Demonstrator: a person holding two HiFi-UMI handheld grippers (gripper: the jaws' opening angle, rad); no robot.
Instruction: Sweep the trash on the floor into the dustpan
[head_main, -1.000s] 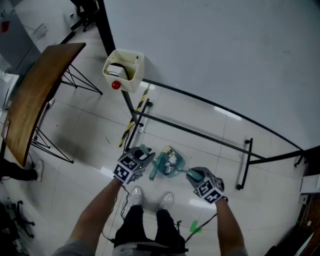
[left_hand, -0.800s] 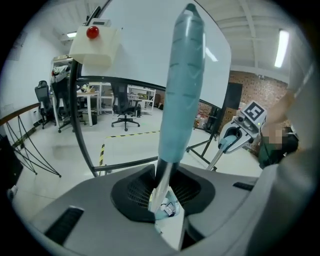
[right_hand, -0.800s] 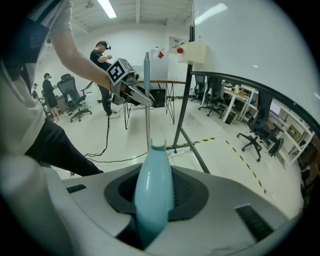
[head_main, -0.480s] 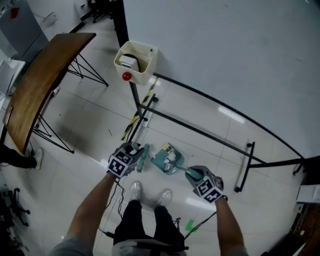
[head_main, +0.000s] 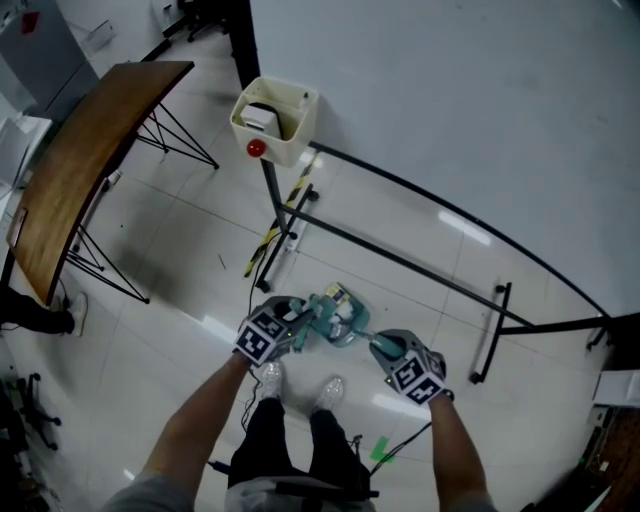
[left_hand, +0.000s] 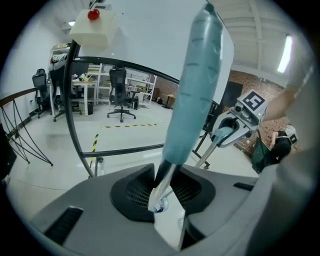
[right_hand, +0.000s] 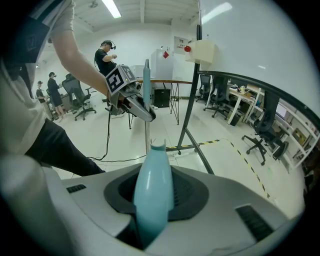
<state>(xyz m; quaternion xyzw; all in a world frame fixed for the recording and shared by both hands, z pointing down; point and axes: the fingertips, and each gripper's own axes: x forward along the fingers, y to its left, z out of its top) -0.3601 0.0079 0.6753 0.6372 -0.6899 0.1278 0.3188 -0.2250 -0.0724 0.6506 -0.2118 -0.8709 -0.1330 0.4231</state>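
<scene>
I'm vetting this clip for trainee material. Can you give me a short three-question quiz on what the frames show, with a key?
1. True or false: the right tool is shut on the teal dustpan handle.
2. What does the left tool grip? A. a cable. B. the broom handle. C. nothing.
3. Fill in: the cream box with the red button sits atop a black ____.
Key: 1 true; 2 B; 3 pole.
</scene>
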